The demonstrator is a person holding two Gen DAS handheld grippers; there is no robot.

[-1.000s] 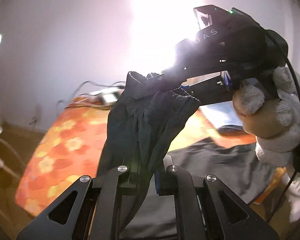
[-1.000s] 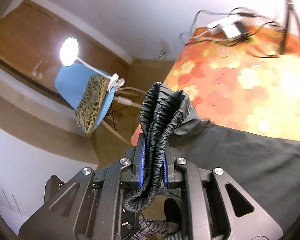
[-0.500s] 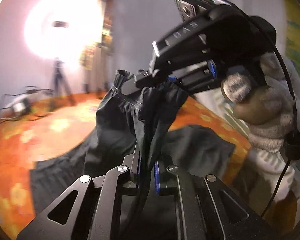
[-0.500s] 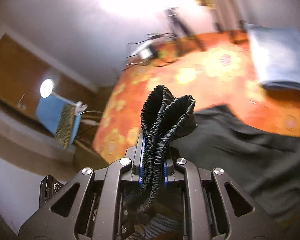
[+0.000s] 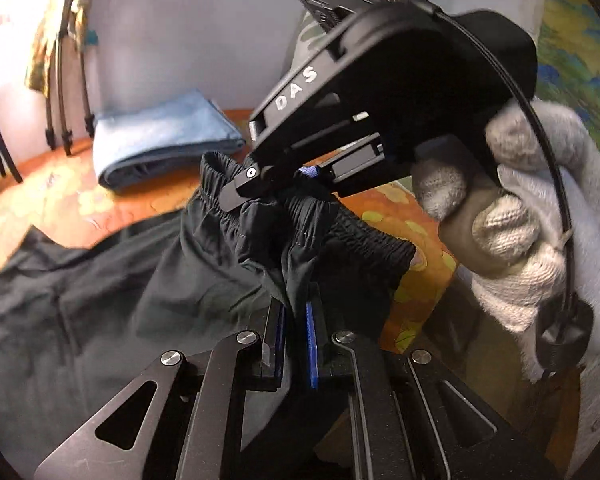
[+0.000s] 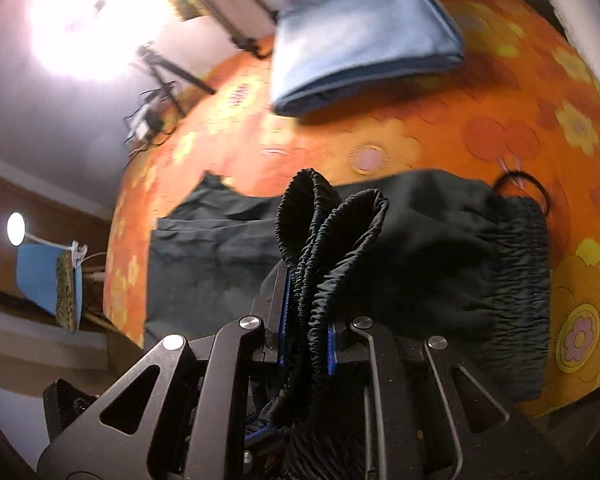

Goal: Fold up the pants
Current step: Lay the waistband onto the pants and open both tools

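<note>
The black pants (image 5: 100,300) lie partly spread on the orange flowered bed (image 5: 48,196), with the waistband end lifted. My left gripper (image 5: 294,320) is shut on a pinch of the black fabric. My right gripper (image 6: 306,304) is shut on the bunched elastic waistband (image 6: 324,216). In the left wrist view my right gripper (image 5: 276,184) sits just above and ahead, held by a gloved hand (image 5: 532,216), clamping the same waistband. The rest of the pants (image 6: 220,248) trails flat on the bed, with another stretch of waistband (image 6: 520,280) at the right.
A folded light-blue garment (image 6: 364,32) lies on the bed beyond the pants; it also shows in the left wrist view (image 5: 156,136). Tripod legs (image 5: 64,92) and cables (image 6: 152,116) stand at the far bed edge. A lamp and blue chair (image 6: 48,272) stand left of the bed.
Both grippers have swung with the waistband, turning from the bright wall and lamp side toward the blue garment. The pants now lie lower and flatter on the bed.
</note>
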